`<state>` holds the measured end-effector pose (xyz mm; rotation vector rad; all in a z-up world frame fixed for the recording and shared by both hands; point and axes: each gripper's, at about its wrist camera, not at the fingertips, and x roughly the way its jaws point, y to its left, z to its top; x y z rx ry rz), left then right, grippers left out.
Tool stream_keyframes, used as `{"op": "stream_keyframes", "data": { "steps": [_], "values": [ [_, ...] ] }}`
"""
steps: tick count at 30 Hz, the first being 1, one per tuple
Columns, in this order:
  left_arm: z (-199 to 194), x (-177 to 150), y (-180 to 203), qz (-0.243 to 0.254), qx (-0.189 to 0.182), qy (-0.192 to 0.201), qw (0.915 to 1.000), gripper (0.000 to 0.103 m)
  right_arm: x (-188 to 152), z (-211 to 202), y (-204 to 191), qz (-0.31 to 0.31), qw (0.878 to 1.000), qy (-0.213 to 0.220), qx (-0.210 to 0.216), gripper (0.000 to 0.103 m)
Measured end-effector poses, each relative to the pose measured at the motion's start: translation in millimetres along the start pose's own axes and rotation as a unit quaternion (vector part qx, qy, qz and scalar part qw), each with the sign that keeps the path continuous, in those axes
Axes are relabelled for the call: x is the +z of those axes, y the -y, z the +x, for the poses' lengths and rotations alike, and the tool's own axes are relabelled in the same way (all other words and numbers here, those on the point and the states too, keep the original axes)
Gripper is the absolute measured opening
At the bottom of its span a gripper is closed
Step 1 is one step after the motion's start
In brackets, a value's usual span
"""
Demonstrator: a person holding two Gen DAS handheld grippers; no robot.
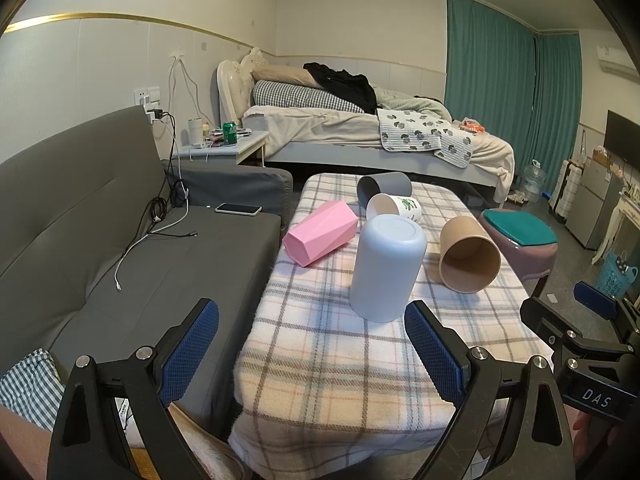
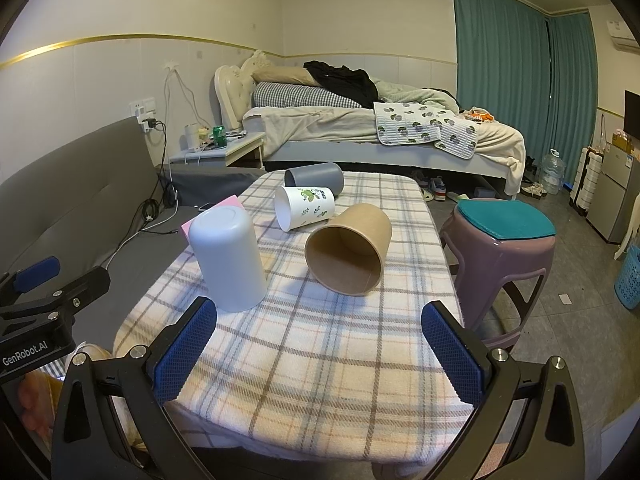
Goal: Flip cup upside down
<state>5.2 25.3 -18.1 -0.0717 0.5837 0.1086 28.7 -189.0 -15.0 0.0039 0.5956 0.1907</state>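
Observation:
A pale grey cup (image 1: 386, 266) (image 2: 228, 258) stands upside down on the plaid-covered table (image 1: 340, 368) (image 2: 320, 360). A brown paper cup (image 1: 468, 254) (image 2: 348, 250), a white leaf-print cup (image 1: 394, 208) (image 2: 306, 208), a dark grey cup (image 1: 384, 188) (image 2: 314, 178) and a pink faceted cup (image 1: 320, 234) (image 2: 230, 204) lie on their sides behind it. My left gripper (image 1: 312, 356) is open and empty, just short of the pale cup. My right gripper (image 2: 320, 356) is open and empty over the table's near end.
A grey sofa (image 1: 120, 248) with cables and a phone (image 1: 238, 209) runs along the table's left. A purple stool (image 2: 504, 248) with a teal cushion stands to the right. A bed (image 2: 380, 128) and a nightstand lie beyond.

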Motion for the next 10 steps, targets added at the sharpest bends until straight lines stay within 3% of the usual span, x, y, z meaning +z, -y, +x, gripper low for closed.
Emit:
{"op": "stream_keyframes", "data": {
  "steps": [10],
  "values": [
    [-0.1,0.2,0.3,0.000,-0.001,0.000,1.0000,0.097,-2.3,1.5,0.2,-0.002,1.000,-0.002,0.000,0.103]
  ]
}}
